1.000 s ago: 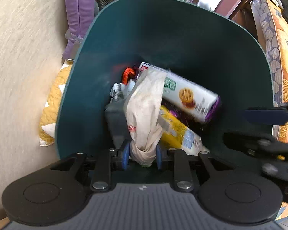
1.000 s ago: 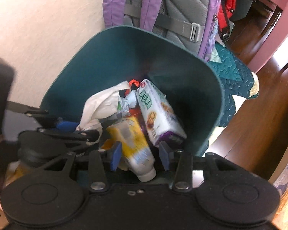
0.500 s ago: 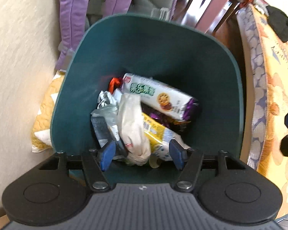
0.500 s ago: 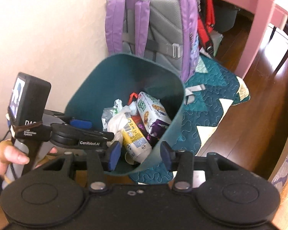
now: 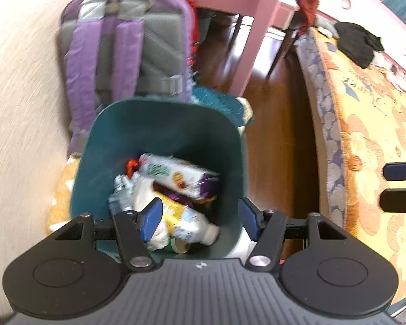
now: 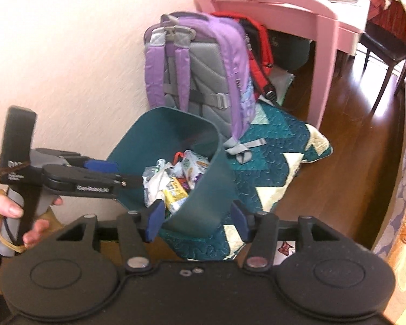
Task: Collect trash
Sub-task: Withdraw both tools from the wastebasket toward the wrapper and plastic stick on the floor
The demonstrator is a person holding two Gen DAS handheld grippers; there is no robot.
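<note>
Both your grippers, left [image 5: 199,218] and right [image 6: 196,218], now sit back from the bin [image 6: 203,189], jaws apart and empty — bag [image 5: 146,203] and bottle [image 5: 186,222] dropped inside.

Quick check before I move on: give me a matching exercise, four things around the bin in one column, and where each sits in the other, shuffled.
Things:
1. biscuit packet
2. purple backpack
3. quilted blanket
4. left hand-held gripper

Places or states:
A. spread on the wooden floor under the teal bin
B. open, holding nothing, above the bin
C. lying on top of the trash inside the bin
D. upright against the wall behind the bin

Pairs: 1-C, 2-D, 3-A, 4-B
</note>
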